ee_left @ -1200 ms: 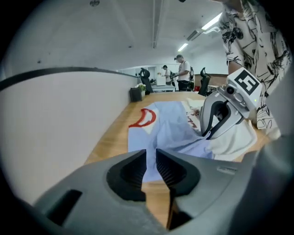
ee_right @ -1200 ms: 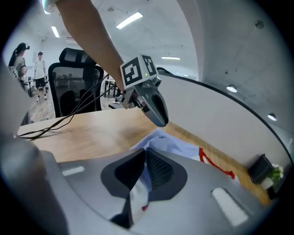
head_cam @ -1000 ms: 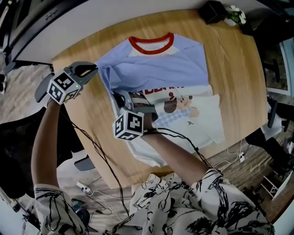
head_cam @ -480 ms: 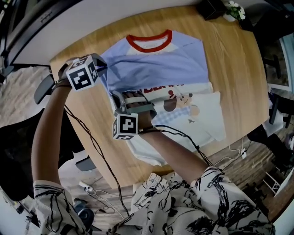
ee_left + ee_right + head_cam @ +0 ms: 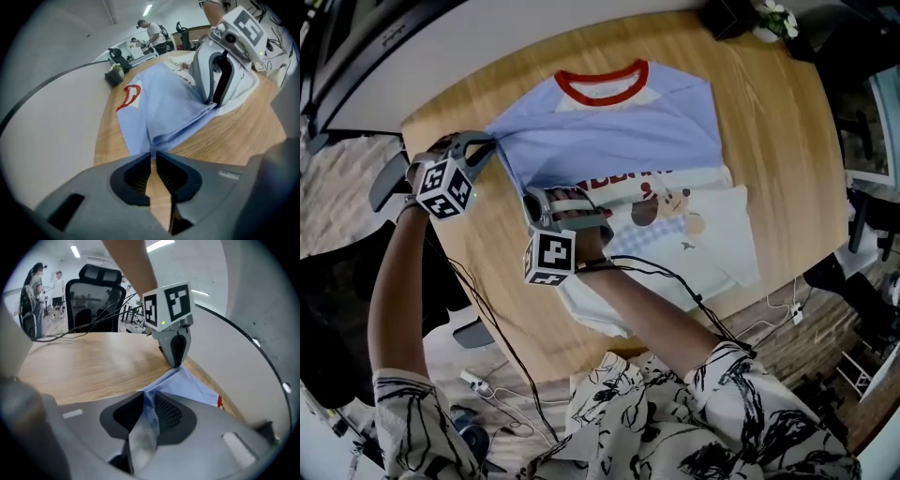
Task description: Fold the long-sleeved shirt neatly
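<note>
Pale blue and white long-sleeved knit shirt [image 5: 619, 131] is laid flat on the light wood-grain table with a curved edge [image 5: 787, 131]. The shoulders and sleeves are soft, matte blue cloth. A red ribbed collar [image 5: 605, 86] lies at the far side. The white front panel with a cartoon print [image 5: 675, 202] lies nearer the person, and white layers overlap at the near right.

The left gripper [image 5: 153, 153], a grey moulded body with ribbed black pads, is clamped on the shirt's left blue corner. The cloth is drawn to a narrow point at the jaw tips, and bare wood shows through the slit behind them. In the head view this corner sits at the table's left part, pulled outward into a peak.

The right gripper [image 5: 149, 397] is closed on a bunched fold of blue and white cloth at the shirt's left edge, just below the blue section. Its jaws have just been opening slightly, with the fabric filling the gap and lying against the mesh-textured pads. A blue fold edge runs from these jaws to the left gripper's tip, so the two grippers are joined by one edge of fabric.

A square-marker cube is carried on each gripper. A dark pot with small white flowers [image 5: 773, 17] stands at the table's far right edge, well apart from the shirt.
</note>
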Available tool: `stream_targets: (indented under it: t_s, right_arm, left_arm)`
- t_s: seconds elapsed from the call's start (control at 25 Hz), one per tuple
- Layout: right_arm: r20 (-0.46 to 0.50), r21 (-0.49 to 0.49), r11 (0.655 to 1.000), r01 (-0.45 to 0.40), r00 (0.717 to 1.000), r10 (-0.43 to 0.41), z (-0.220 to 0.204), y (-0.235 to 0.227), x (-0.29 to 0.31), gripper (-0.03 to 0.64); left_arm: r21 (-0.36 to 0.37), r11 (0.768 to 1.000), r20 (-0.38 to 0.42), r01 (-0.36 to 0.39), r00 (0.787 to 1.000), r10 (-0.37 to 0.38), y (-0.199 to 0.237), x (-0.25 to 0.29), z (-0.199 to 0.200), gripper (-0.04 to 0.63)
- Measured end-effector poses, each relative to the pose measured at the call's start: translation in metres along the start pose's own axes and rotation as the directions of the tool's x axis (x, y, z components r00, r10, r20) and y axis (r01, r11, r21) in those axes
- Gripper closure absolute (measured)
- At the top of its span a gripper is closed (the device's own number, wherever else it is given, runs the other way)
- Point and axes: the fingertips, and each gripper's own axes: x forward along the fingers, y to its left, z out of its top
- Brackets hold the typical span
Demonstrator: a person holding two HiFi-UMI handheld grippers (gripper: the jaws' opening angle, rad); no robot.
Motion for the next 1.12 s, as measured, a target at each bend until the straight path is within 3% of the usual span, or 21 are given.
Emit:
stream_targets:
  t_s: [0.12,0.24,0.36,0.52,0.72,0.8,0.88,0.92,1.0,1.12]
  right_arm:
    - [0.067,0.108,0.985,-0.136,0.989,0.129,0.008,0.01,-0.012,0.457]
    - [0.183,0.179,0.951,-0.252,0.958,0.22,0.022,0.019,-0.035,0.383]
    - [0.247,0.281,0.933,-0.224,0.956,0.155,0.026,0.005,-0.044,0.389]
    - [0.193,0.312,0.914,-0.259,0.959,0.206,0.015,0.016,-0.036,0.371]
    - [0.19,0.395,0.886,-0.242,0.965,0.179,-0.027,0.014,-0.071,0.371]
    - [0.207,0.432,0.877,-0.212,0.969,0.132,-0.048,-0.011,-0.095,0.37]
    - [0.245,0.469,0.86,-0.203,0.965,0.095,-0.069,-0.035,-0.132,0.368]
    - [0.262,0.481,0.853,-0.202,0.962,0.08,-0.081,-0.045,-0.154,0.367]
    - [0.277,0.489,0.852,-0.187,0.96,0.052,-0.107,-0.063,-0.197,0.362]
    - [0.269,0.474,0.869,-0.144,0.963,0.013,-0.145,-0.086,-0.249,0.357]
  left_arm:
    - [-0.073,0.997,0.002,-0.034,0.999,0.034,0.008,-0.007,-0.007,0.554]
    - [-0.243,0.966,0.12,-0.089,0.985,0.121,0.028,-0.031,0.024,0.552]
    - [-0.349,0.937,0.191,-0.033,0.976,0.106,0.032,-0.03,0.069,0.549]
    - [-0.412,0.91,0.106,0.041,0.994,0.003,0.005,0.005,0.056,0.538]
    - [-0.58,0.814,0.122,0.019,0.99,0.064,-0.011,0.0,0.03,0.498]
    - [-0.656,0.754,0.161,-0.029,0.971,0.177,0.002,-0.028,0.033,0.48]
    - [-0.71,0.7,0.201,-0.076,0.931,0.305,0.001,-0.075,0.052,0.466]
    - [-0.718,0.69,0.222,-0.093,0.909,0.353,-0.008,-0.097,0.063,0.454]
    - [-0.715,0.691,0.259,-0.109,0.876,0.406,-0.038,-0.129,0.085,0.401]
    - [-0.717,0.685,0.264,-0.128,0.86,0.437,-0.091,-0.161,0.115,0.373]
